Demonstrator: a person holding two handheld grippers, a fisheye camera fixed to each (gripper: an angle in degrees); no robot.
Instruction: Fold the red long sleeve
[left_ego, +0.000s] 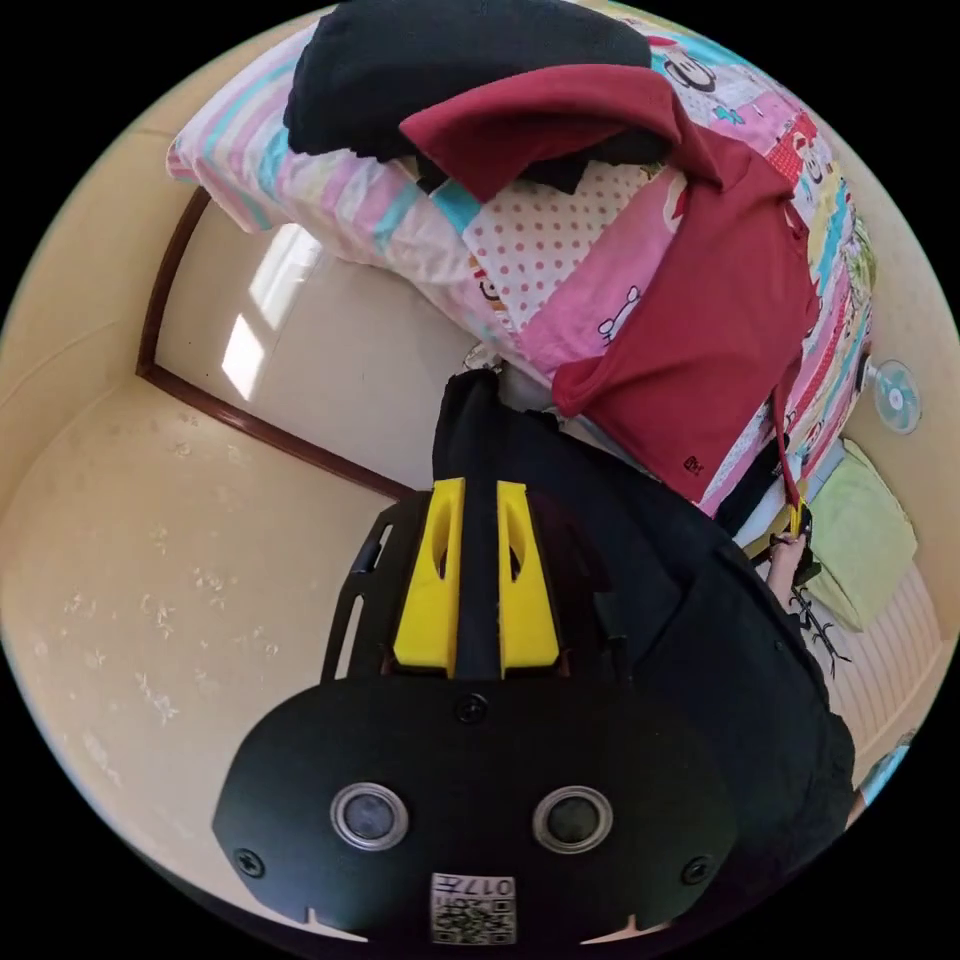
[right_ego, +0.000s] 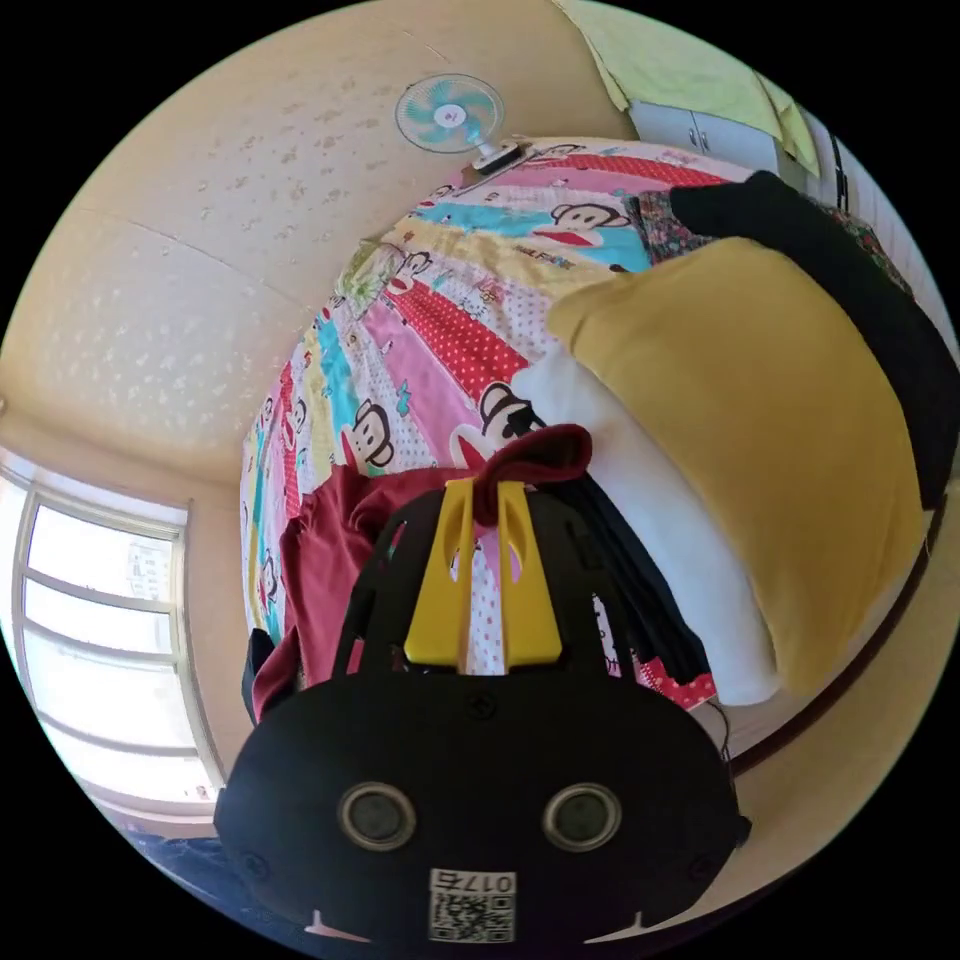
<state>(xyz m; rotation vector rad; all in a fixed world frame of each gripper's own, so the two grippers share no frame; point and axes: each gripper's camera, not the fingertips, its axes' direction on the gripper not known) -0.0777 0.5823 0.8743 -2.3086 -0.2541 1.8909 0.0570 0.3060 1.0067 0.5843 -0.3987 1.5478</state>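
The red long sleeve shirt (left_ego: 720, 330) lies spread on the cartoon-print bedspread (left_ego: 560, 250), one sleeve (left_ego: 560, 110) draped over a black garment (left_ego: 450, 70). My left gripper (left_ego: 480, 488) has its yellow jaws close together with black cloth (left_ego: 470, 400) running between them. A thin stretch of red fabric leads to the other gripper (left_ego: 796, 520), held in a hand. In the right gripper view, my right gripper (right_ego: 486, 490) is shut on a bunched red edge (right_ego: 535, 455) of the shirt (right_ego: 330, 540), which trails away to the left.
A yellow cushion (right_ego: 750, 450) lies on white folded bedding (right_ego: 650, 540) beside a dark garment (right_ego: 860, 290). A wall fan (right_ego: 450, 112) hangs beyond the bed, and a window (right_ego: 100, 620) is at the left. Black clothing (left_ego: 720, 650) fills the lower right.
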